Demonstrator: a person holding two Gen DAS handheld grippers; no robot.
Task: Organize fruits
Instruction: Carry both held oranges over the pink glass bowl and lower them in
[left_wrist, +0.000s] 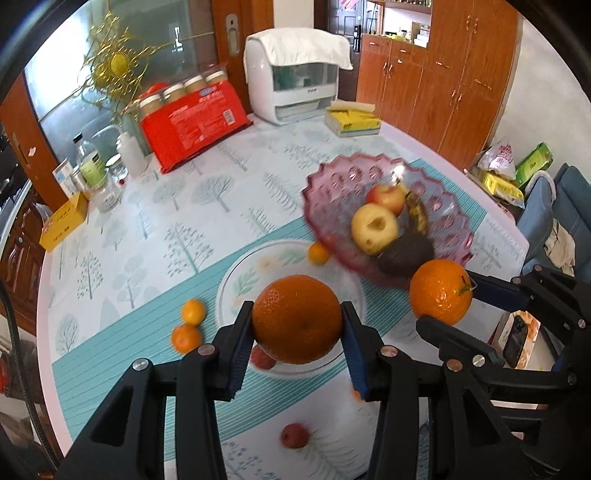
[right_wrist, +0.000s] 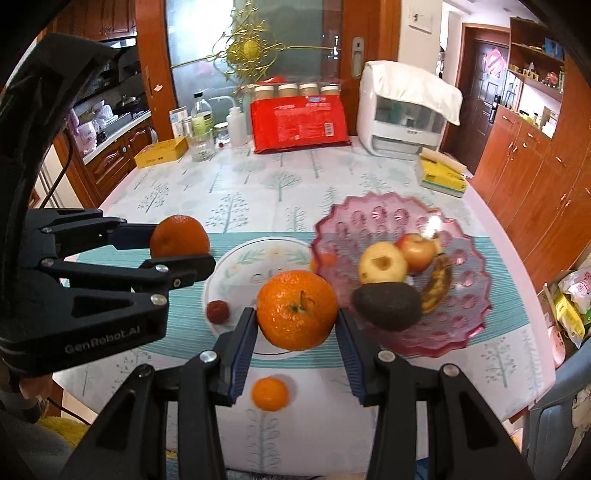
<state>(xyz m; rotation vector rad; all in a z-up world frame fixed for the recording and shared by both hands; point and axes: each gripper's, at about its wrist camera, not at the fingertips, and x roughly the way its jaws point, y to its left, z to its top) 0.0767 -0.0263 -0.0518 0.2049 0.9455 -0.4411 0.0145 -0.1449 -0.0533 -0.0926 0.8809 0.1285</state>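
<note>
My left gripper (left_wrist: 297, 319) is shut on a large orange (left_wrist: 297, 319) and holds it above a white floral plate (left_wrist: 236, 284). My right gripper (right_wrist: 296, 315) is shut on another orange with a stem (right_wrist: 296, 315), between the plate (right_wrist: 236, 266) and a pink glass bowl (right_wrist: 461, 295). Each gripper shows in the other's view, the right one (left_wrist: 441, 291) and the left one (right_wrist: 180, 242). The bowl (left_wrist: 332, 184) holds two apples (left_wrist: 373, 229), a banana (left_wrist: 417, 210) and an avocado (left_wrist: 406, 254). Small tangerines (left_wrist: 192, 312) and small red fruits (left_wrist: 294, 435) lie around the plate.
A red package (left_wrist: 194, 123), jars, bottles (left_wrist: 88, 162), a yellow box (left_wrist: 64, 221), a white appliance (left_wrist: 295, 85) and a tissue pack (left_wrist: 352, 120) stand along the table's far side. A small tangerine (right_wrist: 269, 394) lies near the front edge. Wooden cabinets (right_wrist: 535, 166) are to the right.
</note>
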